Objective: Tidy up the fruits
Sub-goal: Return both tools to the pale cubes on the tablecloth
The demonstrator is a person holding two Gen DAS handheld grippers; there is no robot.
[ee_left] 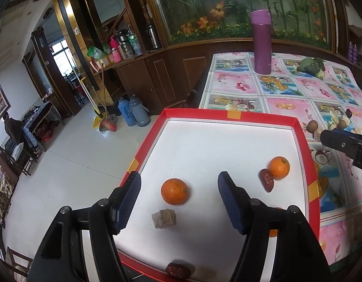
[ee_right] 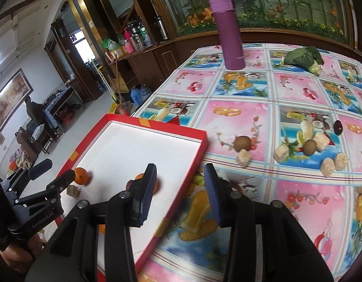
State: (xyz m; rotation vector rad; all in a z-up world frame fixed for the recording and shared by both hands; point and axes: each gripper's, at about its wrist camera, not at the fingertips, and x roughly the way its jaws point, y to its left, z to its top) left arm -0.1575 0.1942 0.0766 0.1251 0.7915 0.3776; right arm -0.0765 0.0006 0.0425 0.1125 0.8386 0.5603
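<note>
Both grippers, left (ee_left: pixel 178 202) and right (ee_right: pixel 179 193), gape empty; I risk nudging the red tray's rim (ee_right: pixel 192 164) off the table edge.

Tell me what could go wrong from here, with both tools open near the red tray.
1. The red tray overhangs the table edge above the floor; pressing on its outer side might tip it.
2. The oranges lie loose on the smooth liner and could roll if the tray is bumped.
3. The right tool straddles the tray's wall, so closing or advancing could shove the tray.
</note>
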